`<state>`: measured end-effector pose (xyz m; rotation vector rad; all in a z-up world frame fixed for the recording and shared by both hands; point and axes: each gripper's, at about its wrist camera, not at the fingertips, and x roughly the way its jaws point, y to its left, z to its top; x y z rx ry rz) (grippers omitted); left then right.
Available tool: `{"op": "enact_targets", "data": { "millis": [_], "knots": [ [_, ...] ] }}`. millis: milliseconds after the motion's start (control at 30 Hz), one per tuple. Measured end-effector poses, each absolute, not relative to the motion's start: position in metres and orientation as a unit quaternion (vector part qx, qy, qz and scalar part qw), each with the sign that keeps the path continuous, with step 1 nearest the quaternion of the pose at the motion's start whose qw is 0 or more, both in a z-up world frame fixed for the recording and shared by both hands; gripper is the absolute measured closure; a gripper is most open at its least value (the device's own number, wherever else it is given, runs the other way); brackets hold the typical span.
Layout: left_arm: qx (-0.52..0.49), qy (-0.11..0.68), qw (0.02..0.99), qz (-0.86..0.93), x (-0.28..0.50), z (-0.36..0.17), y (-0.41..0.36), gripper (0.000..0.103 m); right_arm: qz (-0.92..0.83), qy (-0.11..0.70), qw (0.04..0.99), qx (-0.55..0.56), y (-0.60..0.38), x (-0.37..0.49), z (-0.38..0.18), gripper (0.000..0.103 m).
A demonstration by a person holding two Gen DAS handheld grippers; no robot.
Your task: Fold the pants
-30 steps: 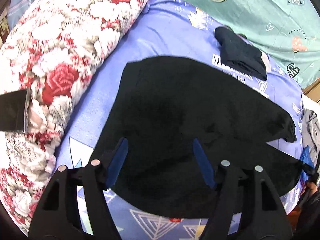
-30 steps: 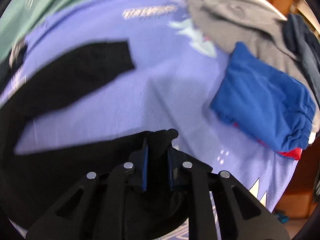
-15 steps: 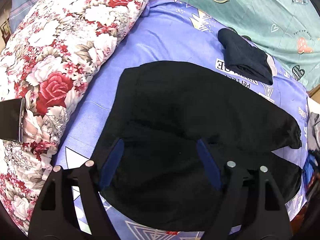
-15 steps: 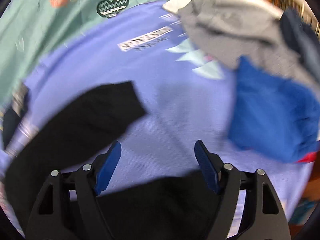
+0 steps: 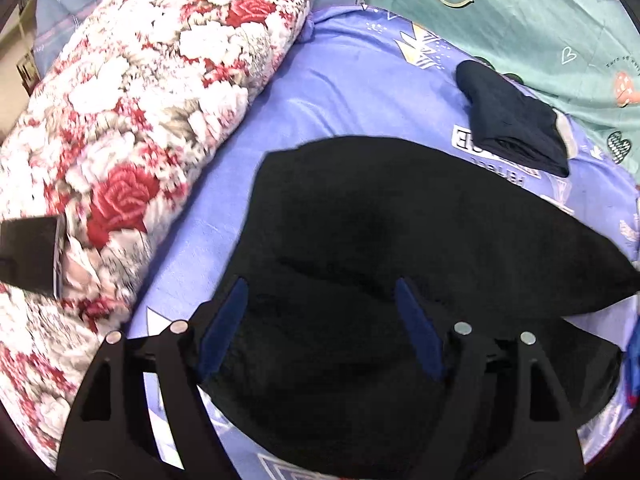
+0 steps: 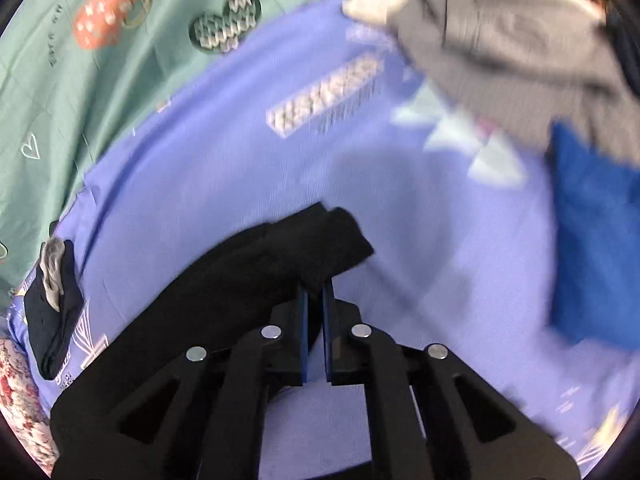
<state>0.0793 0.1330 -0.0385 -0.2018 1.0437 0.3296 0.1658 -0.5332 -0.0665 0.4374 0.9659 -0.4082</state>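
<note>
Black pants [image 5: 380, 240] lie on the purple bedsheet [image 5: 352, 88], waist end toward the floral quilt, one leg laid over the other. My left gripper [image 5: 320, 320] is open and hovers just above the pants near the waist, holding nothing. In the right wrist view my right gripper [image 6: 315, 292] is shut on the cuff end of the black pant legs [image 6: 304, 248], which lie stacked together and trail back to the lower left.
A rolled floral quilt [image 5: 132, 120] runs along the left. A folded dark navy garment [image 5: 512, 120] lies at the back by a green sheet [image 5: 540, 20]. A blue garment [image 6: 596, 232] and a grey garment [image 6: 512, 40] lie to the right.
My right gripper let go of one cuff, opened, moved over to the other leg's end and shut on it. The near leg now lies over the far leg. My left gripper stayed open.
</note>
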Motion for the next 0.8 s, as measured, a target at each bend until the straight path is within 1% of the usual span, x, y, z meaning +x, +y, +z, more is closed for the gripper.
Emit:
{"op": "enact_targets", "data": {
  "millis": [67,133,167,200,233,267,367,433,467,500,633,667,800],
  "knots": [
    [-0.083,0.492,0.851,0.162,0.086,-0.04,0.136,0.025,-0.191,0.477,0.842,0.164,-0.529,0.171,-0.073,0.098],
    [-0.064,0.495,0.85,0.169,0.096,-0.044,0.14,0.025,-0.197,0.523,0.823,0.106,-0.523,0.179,-0.1,0.095],
    [-0.053,0.495,0.85,0.171,0.103,-0.045,0.142,0.025,-0.205,0.554,0.802,0.085,-0.523,0.179,-0.117,0.082],
    [-0.046,0.495,0.85,0.172,0.11,-0.047,0.144,0.025,-0.235,0.573,0.783,0.06,-0.523,0.18,-0.129,0.06],
    [-0.043,0.496,0.85,0.172,0.115,-0.047,0.146,0.025,-0.258,0.563,0.783,0.052,-0.524,0.177,-0.125,0.05],
    [-0.038,0.496,0.851,0.169,0.122,-0.047,0.15,0.025,-0.274,0.548,0.789,0.059,-0.525,0.177,-0.116,0.046],
    [-0.026,0.497,0.851,0.166,0.143,-0.048,0.161,0.025,-0.284,0.497,0.817,0.068,-0.52,0.179,-0.094,0.045],
    [-0.023,0.496,0.853,0.162,0.154,-0.05,0.167,0.024,-0.271,0.475,0.835,0.058,-0.513,0.191,-0.08,0.041],
    [-0.022,0.498,0.852,0.16,0.162,-0.052,0.171,0.023,-0.253,0.474,0.841,0.065,-0.509,0.195,-0.078,0.037],
    [-0.021,0.5,0.851,0.157,0.167,-0.053,0.174,0.023,-0.227,0.476,0.846,0.079,-0.505,0.201,-0.078,0.037],
    [0.014,0.507,0.847,0.158,0.19,-0.064,0.184,0.025,-0.171,0.476,0.858,0.087,-0.488,0.216,-0.074,0.036],
    [0.017,0.517,0.843,0.147,0.197,-0.067,0.188,0.027,-0.164,0.478,0.859,0.085,-0.481,0.215,-0.072,0.036],
    [0.036,0.533,0.841,0.089,0.213,-0.074,0.186,0.028,-0.152,0.481,0.859,0.087,-0.47,0.211,-0.071,0.036]
  ]
}}
